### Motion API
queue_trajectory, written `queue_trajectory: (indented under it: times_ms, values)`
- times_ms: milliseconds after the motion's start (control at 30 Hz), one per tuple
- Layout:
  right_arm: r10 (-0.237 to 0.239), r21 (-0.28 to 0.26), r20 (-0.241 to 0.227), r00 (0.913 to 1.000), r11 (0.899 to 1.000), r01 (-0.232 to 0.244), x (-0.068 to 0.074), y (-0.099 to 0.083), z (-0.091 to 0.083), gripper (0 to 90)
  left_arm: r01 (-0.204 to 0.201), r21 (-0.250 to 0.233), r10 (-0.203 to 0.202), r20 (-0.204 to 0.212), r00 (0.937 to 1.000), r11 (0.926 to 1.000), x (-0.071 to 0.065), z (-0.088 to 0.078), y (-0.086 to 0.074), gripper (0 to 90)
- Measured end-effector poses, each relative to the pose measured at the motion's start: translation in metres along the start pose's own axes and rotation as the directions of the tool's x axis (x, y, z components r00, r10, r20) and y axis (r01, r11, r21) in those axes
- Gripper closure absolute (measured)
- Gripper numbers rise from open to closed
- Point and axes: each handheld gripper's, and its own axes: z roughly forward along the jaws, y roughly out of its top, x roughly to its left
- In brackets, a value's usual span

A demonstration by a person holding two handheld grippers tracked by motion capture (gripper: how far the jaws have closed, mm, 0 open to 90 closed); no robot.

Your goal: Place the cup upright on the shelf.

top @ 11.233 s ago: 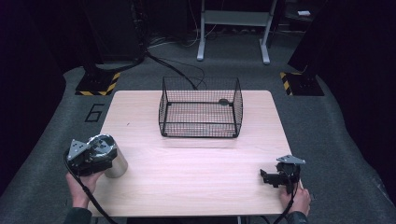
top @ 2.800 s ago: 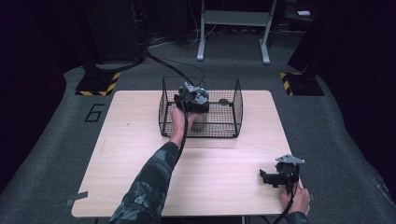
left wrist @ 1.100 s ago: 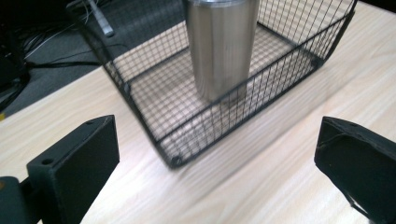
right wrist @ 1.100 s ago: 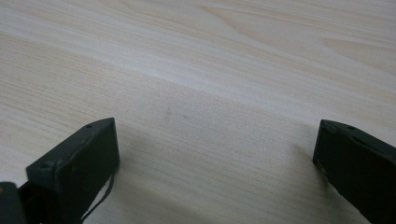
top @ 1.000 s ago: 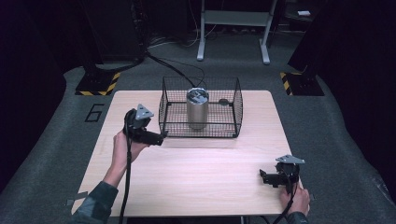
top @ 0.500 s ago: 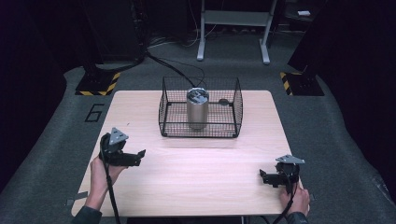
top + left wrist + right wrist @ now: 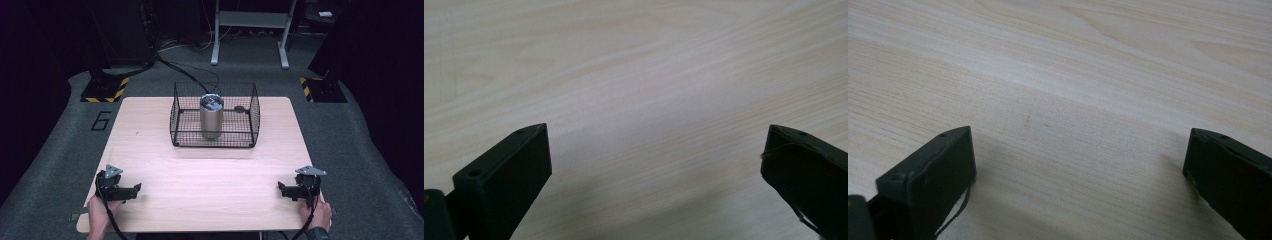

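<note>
Steel tumbler (image 7: 211, 116) stands upright inside the black wire basket (image 7: 254, 112) at the far middle of the table (image 7: 210, 175), well apart from both tools. The left gripper (image 7: 131, 190) is held low at the near left corner, its jaws spread wide with nothing between them; in the left gripper view the two black jaws frame bare pale wood. The right gripper (image 7: 284, 189) is rested at the near right corner in the same manner, jaws apart and empty, and the right gripper view likewise looks down on plain woodgrain crossed by the jaws' shadow. Each tool is gripped from behind by a hand (image 7: 100, 216) at the table's near edge, with a cable trailing off toward the person. The grippers are pointed inward toward each other, a posture judged to be one of rest rather than approach. The tumbler is seen near the basket's centre, clear of the mesh walls, with a small dark object (image 7: 239, 108) lying just behind it on the basket floor. The placing of the cup in the basket is judged complete, the tools being parked apart so that nothing is disturbed.
</note>
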Motion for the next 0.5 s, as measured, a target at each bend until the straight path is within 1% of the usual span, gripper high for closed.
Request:
queue_trajectory:
  times_ms: [33, 100, 167, 267, 300, 367, 467, 500]
  values:
    - [0.0, 0.0, 0.0, 1.0, 1.0, 0.0, 0.0, 0.0, 0.0, 0.0, -0.002, 0.0, 0.002, -0.01, 0.9999, 1.0, 0.002, 0.003, -0.003, 0.0]
    - [0.0, 0.0, 0.0, 1.0, 1.0, 0.0, 0.0, 0.0, 0.0, 0.0, 0.01, 0.006, -0.01, -0.011, 0.9999, 0.9999, 0.004, 0.007, -0.007, 0.1]
    - [0.0, 0.0, 0.0, 1.0, 1.0, 0.0, 0.0, 0.0, 0.0, 0.0, 0.006, 0.016, -0.006, -0.016, 0.9999, 0.9998, 0.005, 0.011, -0.01, 0.0]
    - [0.0, 0.0, 0.0, 1.0, 1.0, 0.0, 0.0, 0.0, 0.0, 0.0, 0.02, -0.014, -0.02, -0.026, 0.9994, 0.9997, 0.006, 0.013, -0.013, 0.0]
    - [0.0, 0.0, 0.0, 1.0, 1.0, 0.0, 0.0, 0.0, 0.0, 0.0, 0.028, -0.033, -0.029, -0.036, 0.9989, 0.999, 0.006, 0.014, -0.014, 0.0]
    - [0.0, 0.0, 0.0, 1.0, 1.0, 0.0, 0.0, 0.0, 0.0, 0.0, 0.039, -0.041, -0.041, -0.043, 0.9982, 0.9984, 0.006, 0.014, -0.014, 0.0]
    - [0.001, 0.0, 0.0, 1.0, 1.0, -0.001, 0.0, 0.0, 0.0, 0.0, 0.043, -0.029, -0.045, -0.048, 0.9979, 0.9986, 0.008, 0.014, -0.013, 0.0]
    - [0.001, 0.0, 0.0, 1.0, 1.0, -0.001, 0.0, 0.0, 0.0, 0.0, 0.046, -0.036, -0.048, -0.051, 0.9975, 0.9983, 0.008, 0.015, -0.013, 0.0]
